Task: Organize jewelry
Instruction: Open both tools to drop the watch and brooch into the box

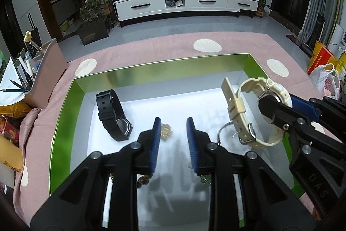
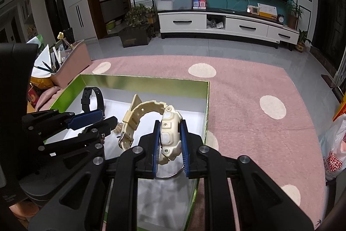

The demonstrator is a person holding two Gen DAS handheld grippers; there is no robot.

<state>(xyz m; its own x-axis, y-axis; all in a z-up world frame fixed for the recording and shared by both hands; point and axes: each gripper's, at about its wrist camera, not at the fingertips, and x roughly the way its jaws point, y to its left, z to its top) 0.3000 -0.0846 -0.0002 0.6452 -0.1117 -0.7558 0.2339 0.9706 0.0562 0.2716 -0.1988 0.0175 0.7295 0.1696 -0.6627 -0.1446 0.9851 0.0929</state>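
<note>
A green-walled box (image 1: 151, 69) with a white floor lies on the pink cloth. In it lie a black watch (image 1: 113, 115), a small gold piece (image 1: 166, 133) and a silver bangle (image 1: 223, 130). My right gripper (image 2: 170, 140) is shut on the case of a cream watch (image 2: 169, 133) and holds it above the box's right side; the cream watch (image 1: 244, 114) also shows in the left wrist view. My left gripper (image 1: 173, 140) is open and empty above the box floor, close to the gold piece. The left gripper (image 2: 101, 120) shows in the right wrist view too.
A pink organizer (image 1: 46, 70) with pencils and papers stands left of the box. The pink dotted tablecloth (image 2: 248, 122) spreads to the right. Bags (image 1: 326, 79) lie at the far right. A TV stand (image 1: 186, 3) is across the room.
</note>
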